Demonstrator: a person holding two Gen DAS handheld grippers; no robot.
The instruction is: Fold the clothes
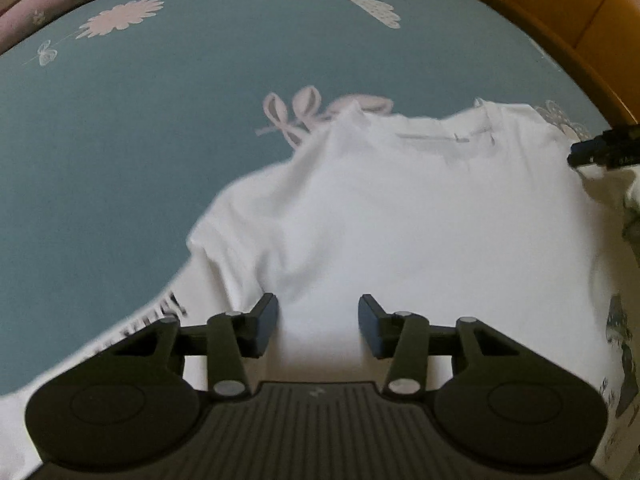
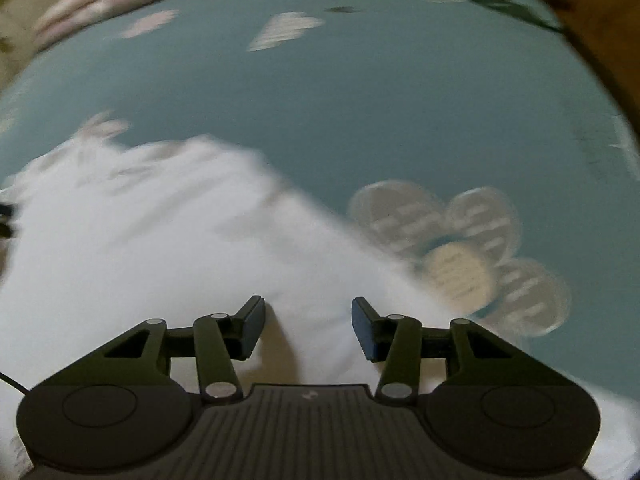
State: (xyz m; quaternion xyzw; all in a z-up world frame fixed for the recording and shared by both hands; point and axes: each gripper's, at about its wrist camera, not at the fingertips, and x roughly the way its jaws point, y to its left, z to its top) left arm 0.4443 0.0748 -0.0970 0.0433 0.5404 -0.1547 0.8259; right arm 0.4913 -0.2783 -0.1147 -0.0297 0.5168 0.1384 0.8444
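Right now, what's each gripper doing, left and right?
Left gripper: open over the white shirt, holding nothing.
Right gripper: open over the shirt, holding nothing.

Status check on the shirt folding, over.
Left gripper and right gripper open, nothing pinched. White shirt flat on blue sheet. Nothing in the way.

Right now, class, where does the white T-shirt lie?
The white T-shirt lies spread on the blue flowered bedsheet, centre-right in the left wrist view and lower left in the right wrist view, collar toward the wooden bed frame.
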